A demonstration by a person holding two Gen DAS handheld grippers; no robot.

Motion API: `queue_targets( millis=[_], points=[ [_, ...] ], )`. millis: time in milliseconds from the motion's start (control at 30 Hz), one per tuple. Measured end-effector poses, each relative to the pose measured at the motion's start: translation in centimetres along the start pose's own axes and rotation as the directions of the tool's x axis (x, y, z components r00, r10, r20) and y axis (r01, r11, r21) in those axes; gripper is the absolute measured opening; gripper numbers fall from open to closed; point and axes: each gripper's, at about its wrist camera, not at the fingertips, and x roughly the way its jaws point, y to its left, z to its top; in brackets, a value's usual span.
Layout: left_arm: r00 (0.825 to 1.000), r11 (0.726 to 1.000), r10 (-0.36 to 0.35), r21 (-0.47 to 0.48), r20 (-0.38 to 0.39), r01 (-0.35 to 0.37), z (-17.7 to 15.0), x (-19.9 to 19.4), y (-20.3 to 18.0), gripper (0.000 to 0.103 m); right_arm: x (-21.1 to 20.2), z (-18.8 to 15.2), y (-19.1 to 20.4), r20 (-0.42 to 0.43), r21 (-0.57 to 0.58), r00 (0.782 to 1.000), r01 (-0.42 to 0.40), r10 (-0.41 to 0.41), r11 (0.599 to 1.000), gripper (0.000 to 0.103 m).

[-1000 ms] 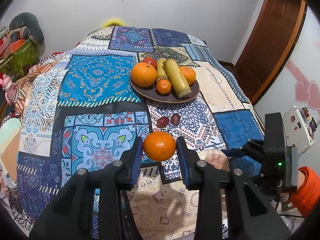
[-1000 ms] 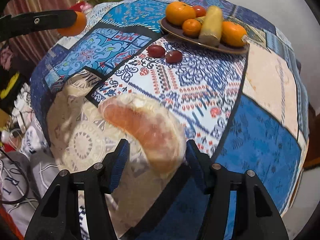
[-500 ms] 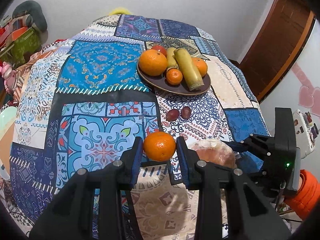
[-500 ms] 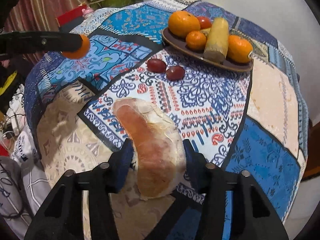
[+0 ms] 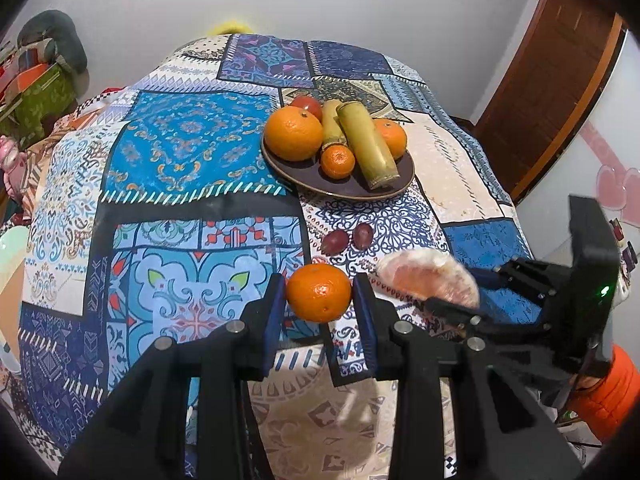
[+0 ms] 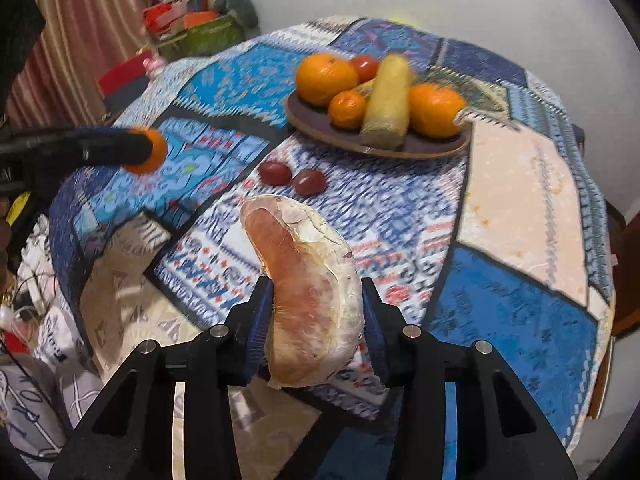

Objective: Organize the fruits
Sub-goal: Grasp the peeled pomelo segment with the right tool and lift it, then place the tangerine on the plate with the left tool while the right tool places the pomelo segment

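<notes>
My left gripper (image 5: 319, 294) is shut on a small orange mandarin (image 5: 319, 293), held above the patterned tablecloth. My right gripper (image 6: 317, 312) is shut on a peeled pink pomelo segment (image 6: 308, 292), also held above the cloth; the segment also shows in the left wrist view (image 5: 430, 280). A brown plate (image 5: 352, 190) farther back holds oranges (image 5: 294, 133), a small mandarin (image 5: 338, 161), two sugarcane pieces (image 5: 366, 144) and a red fruit. Two dark red grapes (image 5: 347, 238) lie on the cloth between the plate and my grippers.
The table is round with a blue patchwork cloth (image 5: 180, 152) that drops off at the near edge. A wooden door (image 5: 556, 80) is at the right. Bags and clutter (image 6: 196, 20) stand beyond the table's left side.
Both grippers have moved forward over the table toward the plate, each still holding its fruit. The pomelo segment has risen and come nearer the grapes.
</notes>
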Motion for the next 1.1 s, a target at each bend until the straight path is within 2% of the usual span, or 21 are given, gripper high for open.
queue_targets(
  millis=[333, 633, 867, 1100],
  points=[
    [1.0, 1.0, -0.011, 0.009, 0.006, 0.011, 2.6, 1.9, -0.1, 0.034, -2.3, 4.0, -3.6, 0.131, 0.093, 0.991, 0.016, -0.028, 0.996, 0.039],
    [1.0, 1.0, -0.013, 0.016, 0.023, 0.013, 6.2, 4.3, 0.5, 0.034, -1.9, 8.4, -6.1, 0.212, 0.15, 0.976, 0.015, -0.047, 0.989, 0.039],
    [1.0, 1.0, -0.007, 0.015, 0.019, 0.007, 8.3, 7.2, 1.2, 0.034, -0.5, 11.5, -8.0, 0.237, 0.171, 0.969, 0.029, -0.07, 0.985, 0.039],
    [1.0, 1.0, -0.003, 0.015, -0.02, 0.004, 9.5, 11.0, 2.0, 0.034, 1.9, 13.8, -9.6, 0.212, 0.19, 0.973, 0.047, -0.087, 0.981, 0.039]
  ],
)
